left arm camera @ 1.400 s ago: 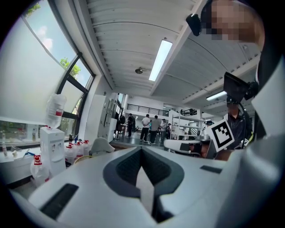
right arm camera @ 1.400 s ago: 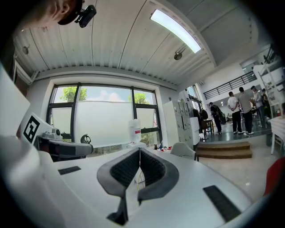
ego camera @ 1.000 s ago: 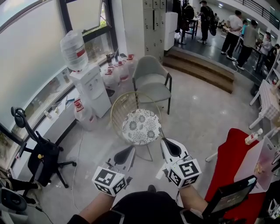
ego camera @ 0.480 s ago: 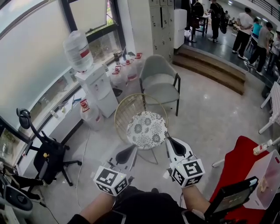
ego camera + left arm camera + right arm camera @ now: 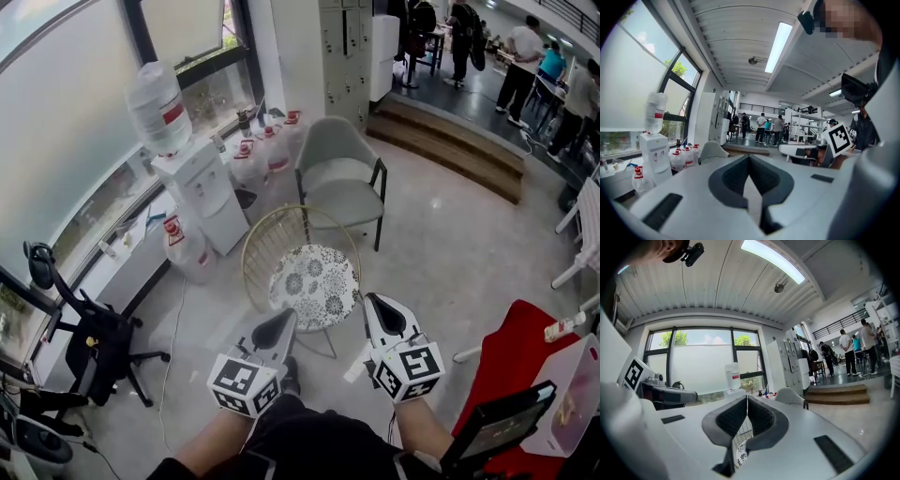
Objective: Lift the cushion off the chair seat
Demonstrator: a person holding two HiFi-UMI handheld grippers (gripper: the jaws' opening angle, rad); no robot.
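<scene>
Left gripper (image 5: 287, 319): clenched on nothing, jaw tips meeting; it sits at the near-left side of the chair, apart from the cushion.
Right gripper (image 5: 373, 302): clenched and empty; tips just beside the cushion's near-right edge, contact not clear.
Cushion (image 5: 314, 286): round and floral, lying flat on the chair seat, just beyond the two grippers.
Chair (image 5: 267, 234): gold wire, its curved back on the far-left side.
Grey chair (image 5: 336, 173): farther off, behind the wire one.
Water dispenser (image 5: 199, 187): far left by the window, bottle on top.
Office chair (image 5: 94, 342): black, near left.
</scene>
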